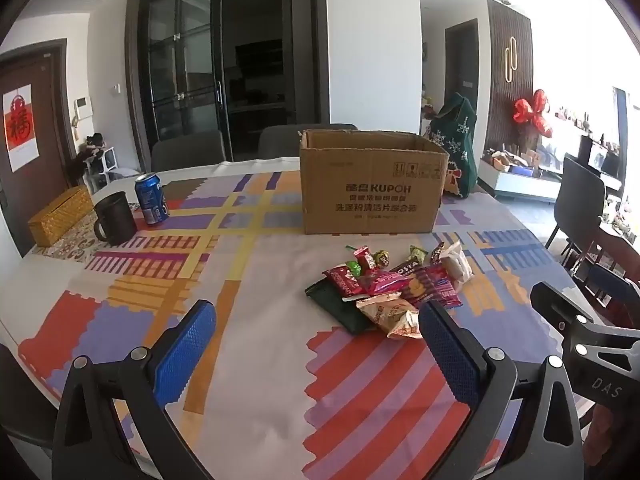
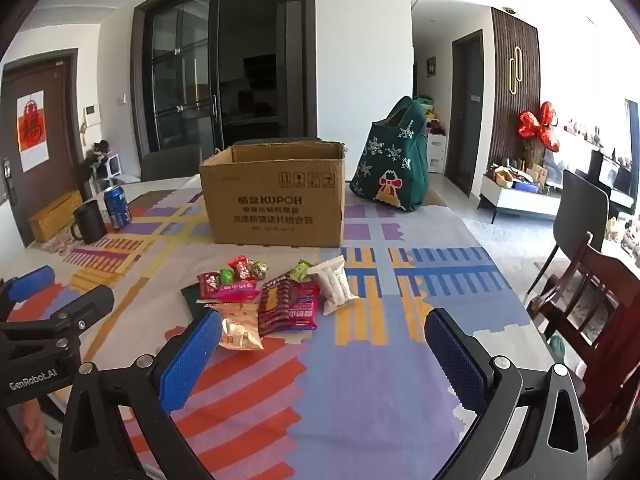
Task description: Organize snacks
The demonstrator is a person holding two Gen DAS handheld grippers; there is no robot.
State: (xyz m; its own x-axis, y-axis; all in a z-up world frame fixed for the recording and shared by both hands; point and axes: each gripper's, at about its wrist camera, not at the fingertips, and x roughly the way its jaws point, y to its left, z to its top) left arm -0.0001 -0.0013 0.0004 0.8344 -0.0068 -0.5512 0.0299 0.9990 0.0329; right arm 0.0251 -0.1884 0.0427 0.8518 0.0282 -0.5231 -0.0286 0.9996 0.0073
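Note:
A pile of snack packets (image 1: 394,288) lies on the patterned tablecloth, in front of an open cardboard box (image 1: 372,184). The pile also shows in the right wrist view (image 2: 272,296), with the box (image 2: 276,196) behind it. My left gripper (image 1: 316,320) is open and empty, above the table just short of the pile. My right gripper (image 2: 324,328) is open and empty, to the right of the left one, with its left pad beside a tan packet (image 2: 240,328). The right gripper's body shows at the left wrist view's right edge (image 1: 580,332).
A black mug (image 1: 116,218), a blue soda can (image 1: 152,199) and a yellow woven box (image 1: 60,216) stand at the table's far left. A green Christmas bag (image 2: 394,160) stands to the right behind the box. A wooden chair (image 2: 596,320) is at the right table edge.

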